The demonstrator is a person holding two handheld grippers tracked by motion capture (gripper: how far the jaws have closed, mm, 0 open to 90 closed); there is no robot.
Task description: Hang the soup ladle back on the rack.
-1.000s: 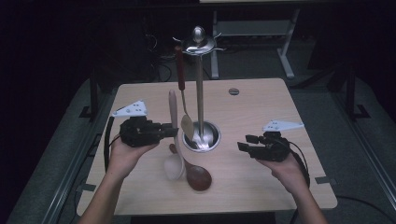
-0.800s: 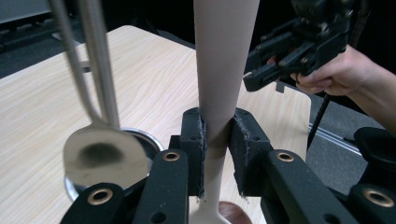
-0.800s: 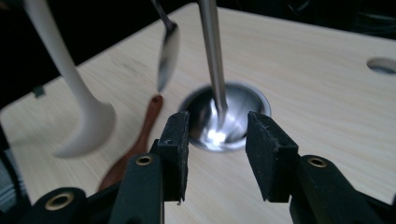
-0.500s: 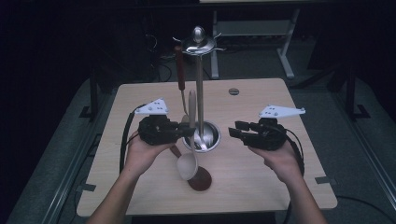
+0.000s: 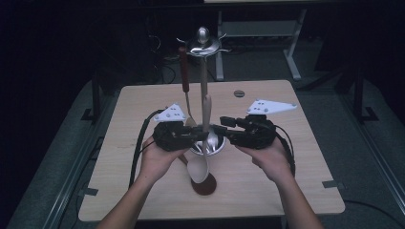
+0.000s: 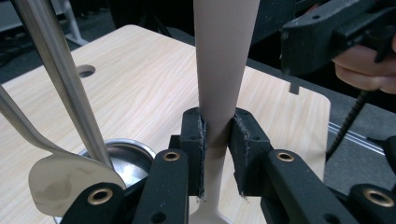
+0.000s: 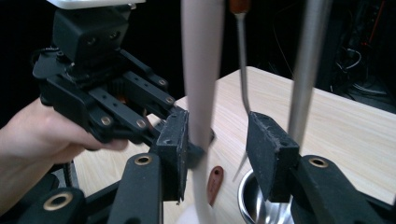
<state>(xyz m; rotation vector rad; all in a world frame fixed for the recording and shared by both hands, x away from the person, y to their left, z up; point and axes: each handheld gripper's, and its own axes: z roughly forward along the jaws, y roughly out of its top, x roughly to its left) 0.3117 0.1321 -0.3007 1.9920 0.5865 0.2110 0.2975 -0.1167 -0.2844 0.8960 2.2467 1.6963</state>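
Note:
A pale beige spoon stands upright in front of the metal utensil stand, its handle up and its bowl hanging low. My left gripper is shut on the handle, pads pressed on both sides. My right gripper faces it from the other side. Its jaws have just been closing a little and stand open, with the handle between them, close by the left pad and clear of the right one.
The stand's pole rises from a steel bowl base. A spatula with a red-brown handle hangs from its top hooks, blade near the base. A brown spoon lies on the table. A round hole sits far right.
Both hands have come in to the stand. The left gripper carried the beige spoon rightward and set it upright; the right gripper rose and moved left around its handle.

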